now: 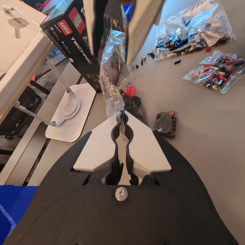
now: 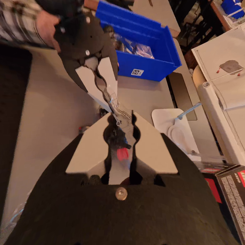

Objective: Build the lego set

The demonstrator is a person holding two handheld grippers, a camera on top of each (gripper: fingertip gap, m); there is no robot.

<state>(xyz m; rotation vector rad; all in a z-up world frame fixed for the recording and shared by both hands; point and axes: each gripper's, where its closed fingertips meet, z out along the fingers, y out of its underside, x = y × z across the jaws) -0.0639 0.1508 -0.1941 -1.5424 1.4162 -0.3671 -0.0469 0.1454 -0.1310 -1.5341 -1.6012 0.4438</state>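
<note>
Stretching between both tools above the table (image 1: 185, 132), the clear parts bag (image 1: 114, 82) is thin, slippery film, light but lumpy with loose pieces. The left gripper (image 1: 122, 117) is clamped on one edge and the right gripper (image 2: 122, 116) on another; pinching flat film near a seam should hold best.

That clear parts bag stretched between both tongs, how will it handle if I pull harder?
The clear bag is thin, crinkled film, so probably floppy and slippery. Its red and black parts hang bunched together, so likely bottom-heavy. It may tear suddenly and scatter them.
</note>
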